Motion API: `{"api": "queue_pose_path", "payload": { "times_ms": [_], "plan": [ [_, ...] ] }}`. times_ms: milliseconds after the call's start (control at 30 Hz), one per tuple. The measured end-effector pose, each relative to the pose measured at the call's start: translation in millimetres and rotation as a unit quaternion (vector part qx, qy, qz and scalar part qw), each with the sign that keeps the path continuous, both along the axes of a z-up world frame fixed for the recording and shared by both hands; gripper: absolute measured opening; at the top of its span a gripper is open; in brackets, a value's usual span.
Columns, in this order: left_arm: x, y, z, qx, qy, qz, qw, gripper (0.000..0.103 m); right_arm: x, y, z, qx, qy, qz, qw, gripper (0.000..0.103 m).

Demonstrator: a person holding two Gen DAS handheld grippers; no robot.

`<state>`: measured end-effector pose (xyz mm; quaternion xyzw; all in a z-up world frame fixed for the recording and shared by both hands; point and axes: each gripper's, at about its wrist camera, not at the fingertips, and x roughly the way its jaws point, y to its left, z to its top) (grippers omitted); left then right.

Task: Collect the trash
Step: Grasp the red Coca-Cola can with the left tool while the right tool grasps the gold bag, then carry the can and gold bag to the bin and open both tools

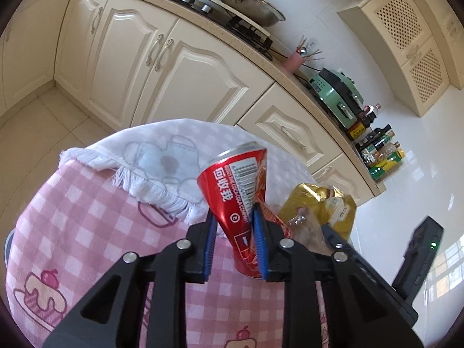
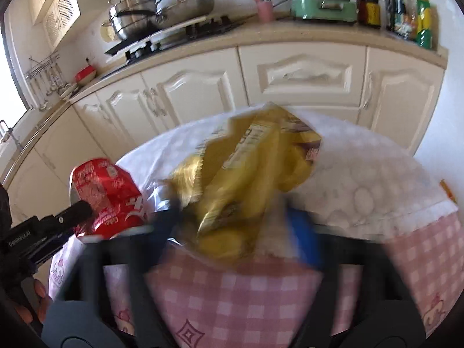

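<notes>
Cream kitchen cabinets (image 1: 185, 66) fill the background in both views, with a stove (image 2: 174, 36) and pans on the counter, a pink utensil cup (image 1: 293, 61) and a mint-green cooker (image 1: 337, 92) further along it. Down in the lower half of each frame there's a round table with a pink checkered tablecloth (image 1: 95, 220), and a white fringed cloth (image 1: 150, 156) is laid over its far part.

So the left gripper (image 1: 235, 217) is pinching a crushed red cola can (image 1: 235, 185) right in the centre of the left wrist view. The blue pads (image 1: 259, 240) press on both sides of its lower half, and the can sticks up, tilted a bit, barcode facing the camera. Just to the right of it sits a crumpled gold snack bag (image 1: 322, 206) with some clear wrapper stuff beside it.

Right wrist view is pretty blurry. The right gripper (image 2: 232, 217) has that same gold snack bag between its fingers in the middle of the frame, and the bag stands up over the white cloth. Looks like the fingers are on it, but honestly I can't tell from the smear whether they're actually clamped. The red can shows at the left of that frame, with the black body of the other gripper under it.
</notes>
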<state>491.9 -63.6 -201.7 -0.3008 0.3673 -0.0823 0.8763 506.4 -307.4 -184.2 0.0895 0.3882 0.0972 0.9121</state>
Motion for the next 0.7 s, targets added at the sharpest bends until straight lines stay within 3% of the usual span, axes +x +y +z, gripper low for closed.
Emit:
{"api": "queue_pose_path", "payload": {
  "times_ms": [133,433,700],
  "plan": [
    [-2,5,-1,-0.013,-0.001,-0.017,0.9998,0.020,-10,6,4,-0.002,-0.010,0.007,1.000,0.013],
    [-29,16,11,-0.023,-0.024,-0.041,0.9986,0.015,-43,34,22,-0.011,-0.038,0.034,0.999,0.010],
    [-76,47,44,-0.019,-0.060,-0.038,0.9973,0.015,-86,68,58,-0.011,-0.075,0.053,0.996,0.010]
  ]
}}
